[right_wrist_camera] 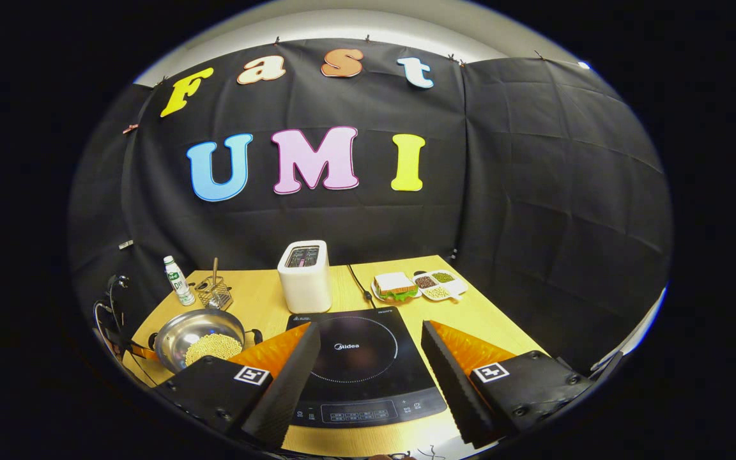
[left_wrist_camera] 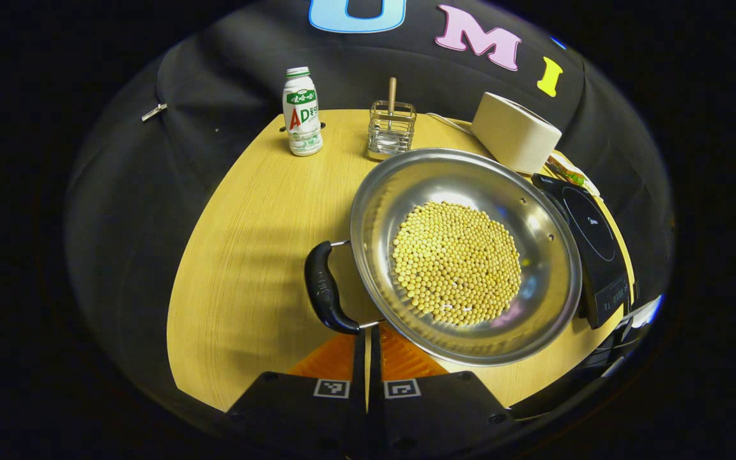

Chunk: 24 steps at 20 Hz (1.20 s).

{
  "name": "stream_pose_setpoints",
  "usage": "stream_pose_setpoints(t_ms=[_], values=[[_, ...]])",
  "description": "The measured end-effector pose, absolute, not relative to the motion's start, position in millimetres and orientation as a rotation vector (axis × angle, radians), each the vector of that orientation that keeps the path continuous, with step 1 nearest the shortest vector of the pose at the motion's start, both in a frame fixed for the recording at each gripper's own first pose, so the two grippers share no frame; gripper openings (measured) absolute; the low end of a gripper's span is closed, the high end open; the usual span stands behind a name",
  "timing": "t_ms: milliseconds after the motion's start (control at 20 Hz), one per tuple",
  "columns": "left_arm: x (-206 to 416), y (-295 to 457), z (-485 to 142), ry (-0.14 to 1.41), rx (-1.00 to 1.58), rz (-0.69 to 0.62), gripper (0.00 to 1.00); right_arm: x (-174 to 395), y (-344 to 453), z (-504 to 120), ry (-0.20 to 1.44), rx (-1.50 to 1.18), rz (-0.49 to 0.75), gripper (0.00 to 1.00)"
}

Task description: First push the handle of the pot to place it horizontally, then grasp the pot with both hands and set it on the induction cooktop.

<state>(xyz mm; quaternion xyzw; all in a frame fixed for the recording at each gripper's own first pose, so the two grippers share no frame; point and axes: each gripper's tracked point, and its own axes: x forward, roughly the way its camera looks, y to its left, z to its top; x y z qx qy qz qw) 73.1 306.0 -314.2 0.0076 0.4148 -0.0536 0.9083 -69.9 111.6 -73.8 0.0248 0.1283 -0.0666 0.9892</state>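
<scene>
The left claw (left_wrist_camera: 367, 358) is sitting closed, its fingers pressed together just below the pot's handle (left_wrist_camera: 326, 289). The right claw (right_wrist_camera: 368, 377) is hovering wide open over the induction cooktop (right_wrist_camera: 358, 358). The pot (left_wrist_camera: 464, 255), holding yellow beans (left_wrist_camera: 456, 262), is resting on the surface (left_wrist_camera: 246, 255) beside the cooktop.

Silver pot (left_wrist_camera: 534, 230) with yellow beans (left_wrist_camera: 457, 262), black handle (left_wrist_camera: 324, 291), black cooktop (right_wrist_camera: 361, 364), light wood-grain table (left_wrist_camera: 246, 255).
</scene>
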Motion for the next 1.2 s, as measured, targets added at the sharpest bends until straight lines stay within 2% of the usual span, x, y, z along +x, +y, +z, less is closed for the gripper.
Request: stream_pose_setpoints(t_ms=[600, 1000, 1200], values=[[108.2, 328.7, -307.9, 0.85, 0.034, -0.08, 0.05, -74.5, 96.1, -67.3, 0.241, 0.041, -0.198, 0.99], [126.8, 339.3, -303.7, 0.833, 0.042, -0.06, 0.05, -76.2, 102.1, -69.1, 0.247, 0.018, -0.187, 0.99], [120.9, 350.2, -298.4, 0.817, 0.043, -0.001, 0.06, -72.2, 110.2, -73.3, 0.257, 0.012, -0.167, 0.99]])
